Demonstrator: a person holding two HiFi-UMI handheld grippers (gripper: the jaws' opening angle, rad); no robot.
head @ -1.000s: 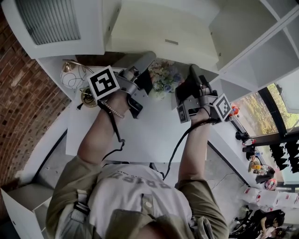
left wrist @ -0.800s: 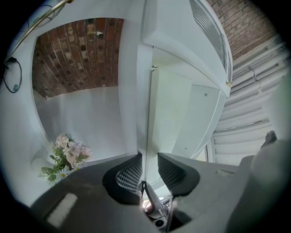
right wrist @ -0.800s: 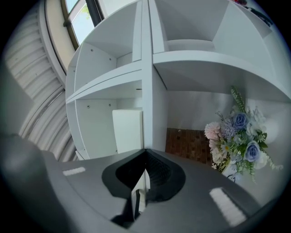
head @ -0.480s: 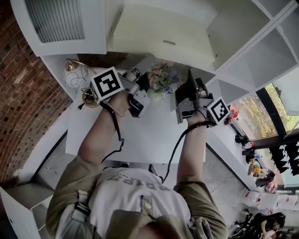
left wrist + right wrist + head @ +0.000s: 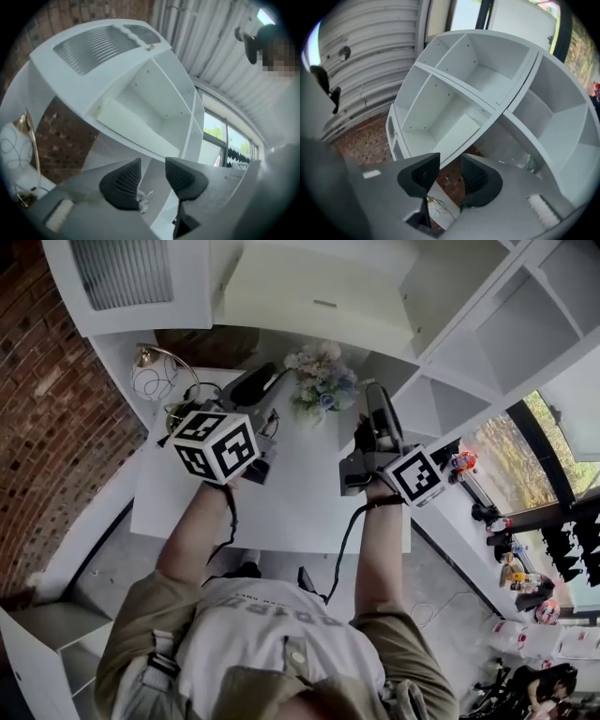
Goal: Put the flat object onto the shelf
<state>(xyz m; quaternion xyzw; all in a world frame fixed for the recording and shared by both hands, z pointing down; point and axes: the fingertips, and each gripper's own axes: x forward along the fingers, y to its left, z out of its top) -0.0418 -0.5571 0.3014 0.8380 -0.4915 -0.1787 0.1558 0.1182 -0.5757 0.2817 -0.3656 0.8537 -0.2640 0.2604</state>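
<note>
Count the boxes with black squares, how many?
2. The first cube is on the left gripper, the second cube on the right gripper. Both grippers' jaws have just been opening, nothing between them. None looks hidden.

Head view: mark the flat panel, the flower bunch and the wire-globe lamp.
flat panel (image 5: 309, 292), head view, middle of its cream face, lying in the shelf.
flower bunch (image 5: 321, 382), head view, centre of the blossoms.
wire-globe lamp (image 5: 152, 381), head view, on the wire globe.
</note>
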